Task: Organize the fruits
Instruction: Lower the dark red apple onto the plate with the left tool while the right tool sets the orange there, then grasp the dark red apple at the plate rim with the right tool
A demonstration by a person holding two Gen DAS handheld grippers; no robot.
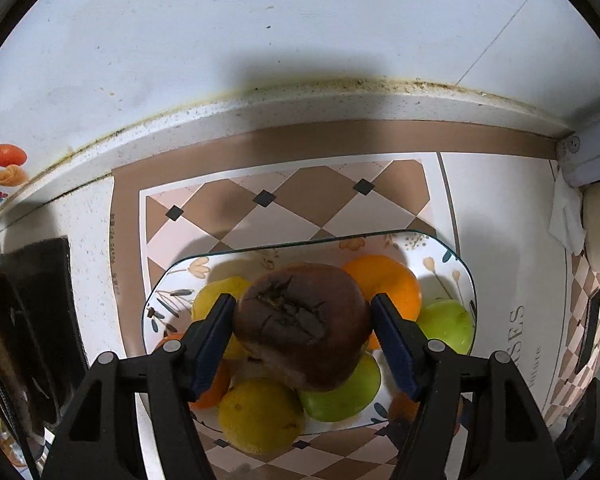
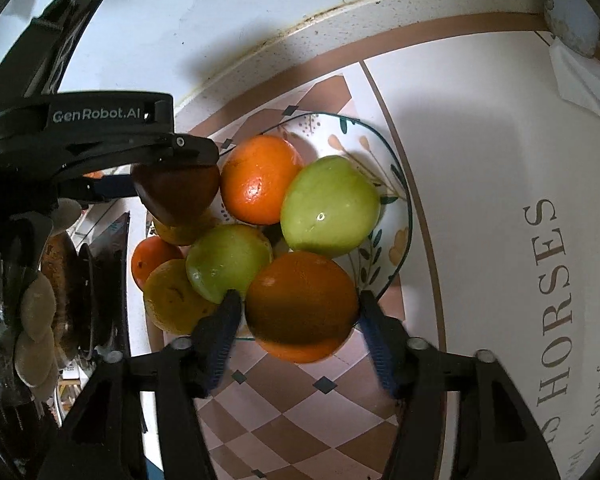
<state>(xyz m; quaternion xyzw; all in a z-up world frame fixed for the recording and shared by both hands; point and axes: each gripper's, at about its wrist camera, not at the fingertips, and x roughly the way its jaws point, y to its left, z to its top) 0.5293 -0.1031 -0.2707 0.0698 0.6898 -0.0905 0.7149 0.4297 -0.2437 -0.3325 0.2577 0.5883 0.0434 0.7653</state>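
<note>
Fruits: piled on a flower-patterned plate [image 1: 456, 258] that sits on a checked mat on the surface; oranges, green apples and yellow citrus crowd it to the rim.
Brown fruit [image 1: 302, 324]: dark, cracked on top, pinched between the pads of the left hand-held gripper [image 1: 303, 330] above the heap.
Front orange [image 2: 302, 306]: at the plate's near edge, part of it hanging past the rim.
Right hand-held gripper [image 2: 298, 334]: spread around the front orange; a gap shows on the right side, and the left pad is near or touching the peel, hard to tell which.
Green apple [image 2: 330, 204]: perched high on the pile, leaning on its neighbours.
Risk, front orange: ungripped at the rim, it may roll off onto the mat.
Risk, pile: setting the brown fruit on top could nudge the apples loose, since the heap is already full.
Risk, brown fruit: looks soft; a harder squeeze may split it.
</note>
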